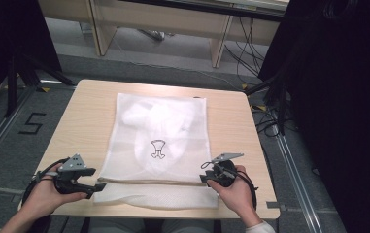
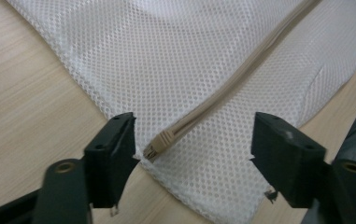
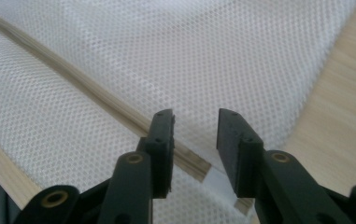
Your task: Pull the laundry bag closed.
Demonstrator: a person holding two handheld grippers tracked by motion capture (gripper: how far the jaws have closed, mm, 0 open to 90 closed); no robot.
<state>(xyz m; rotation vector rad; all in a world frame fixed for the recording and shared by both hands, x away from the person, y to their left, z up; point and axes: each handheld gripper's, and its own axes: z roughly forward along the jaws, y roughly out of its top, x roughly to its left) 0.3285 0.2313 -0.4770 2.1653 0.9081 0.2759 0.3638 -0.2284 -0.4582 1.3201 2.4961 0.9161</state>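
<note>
2 open grippers are flanking a zipped mesh laundry bag (image 1: pixel 158 141) lying flat on the table (image 1: pixel 83 114).

Nearest, the left gripper (image 2: pixel 192 140) is straddling the zipper pull (image 2: pixel 159 144), gaping; the right gripper (image 3: pixel 195 140) is hovering open over the zipper's (image 3: pixel 96 95) other end. The mesh looks light, limp and snag-prone, so the stiffer zipper seam is likely offering the best hold.

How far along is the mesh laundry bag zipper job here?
Done: garment sits inside the mesh laundry bag. In hand: left gripper stands open around the zipper pull; right gripper stands open at the zipper far end. Left: gripping and pulling the slider.
</note>
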